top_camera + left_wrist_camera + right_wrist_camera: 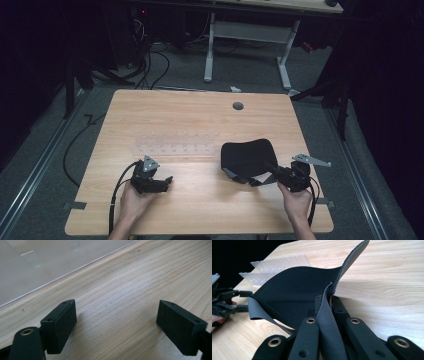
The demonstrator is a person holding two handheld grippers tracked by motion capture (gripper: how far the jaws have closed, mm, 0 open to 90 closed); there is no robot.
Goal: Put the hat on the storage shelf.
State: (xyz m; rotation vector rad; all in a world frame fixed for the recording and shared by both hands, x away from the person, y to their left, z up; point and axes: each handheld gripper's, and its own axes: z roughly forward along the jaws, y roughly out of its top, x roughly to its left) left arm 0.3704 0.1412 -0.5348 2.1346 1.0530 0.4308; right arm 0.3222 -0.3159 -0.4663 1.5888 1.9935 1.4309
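A black, soft fabric piece (247, 156) lies on the wooden table (190, 115) at the right front, one edge lifted. My right gripper (268, 168) is shut on that edge; in the right gripper view the fabric (294, 287) curls up out of the pinched jaws of my right gripper (327, 302). My left gripper (167, 181) rests low over the table's left front, apart from the fabric. Its jaws stand wide in the left gripper view, with bare wood between them at my left gripper (116, 325). The right gripper view also shows the left gripper (239, 300) farther off.
A clear plastic plate (172, 148) lies flat mid-table, just beyond the left gripper; it also shows as the clear plate (50, 270) and the plate (277, 265). A round grey grommet (238, 106) sits near the far edge. Behind the table stand a white desk frame (250, 35) and floor cables (150, 65).
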